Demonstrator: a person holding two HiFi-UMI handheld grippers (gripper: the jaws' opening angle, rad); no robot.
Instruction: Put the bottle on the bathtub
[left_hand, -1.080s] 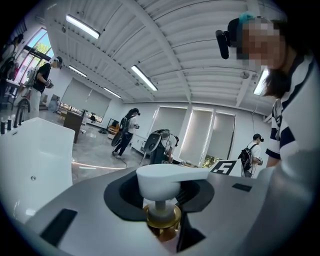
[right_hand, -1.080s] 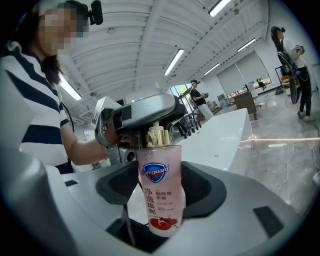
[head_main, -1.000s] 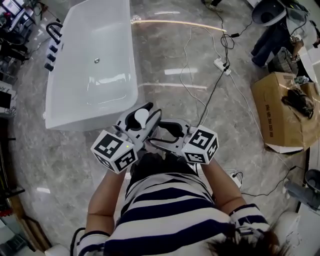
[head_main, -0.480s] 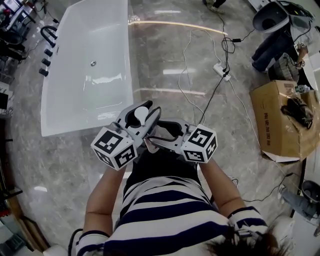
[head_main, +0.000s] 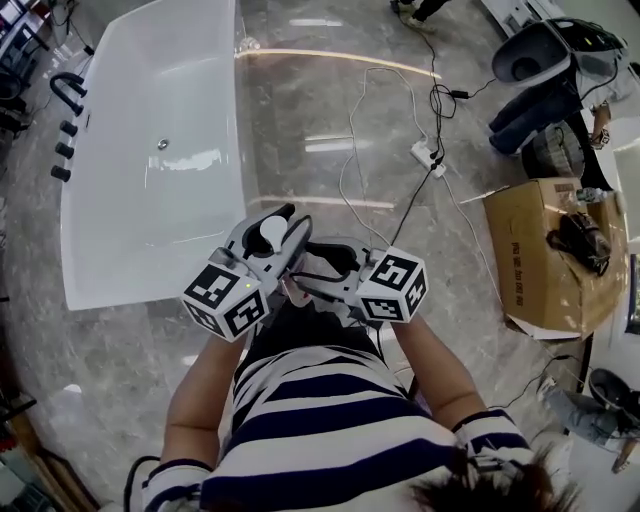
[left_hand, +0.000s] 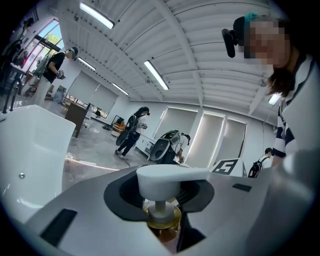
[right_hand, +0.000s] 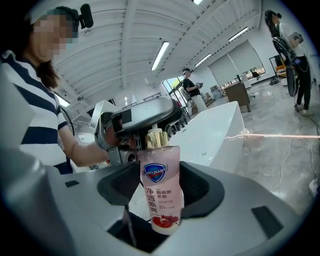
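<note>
Your right gripper (right_hand: 161, 189) is clamped on the body of the bottle (right_hand: 159, 172). Your left gripper (left_hand: 159, 201) pinches the neck under its pump head (left_hand: 170, 180). The bottle sits at your chest, well apart from the bathtub (head_main: 130, 282). This looks like the carry, so next reach forward-left and stand it on the rim.

The bottle (right_hand: 161, 190) bears the brand "Safeguard" in white letters on a blue shield (right_hand: 155, 173). Columns of Chinese characters run down below it. At the right, the cardboard box (head_main: 535, 250) has red print on its side, too small to read.
</note>
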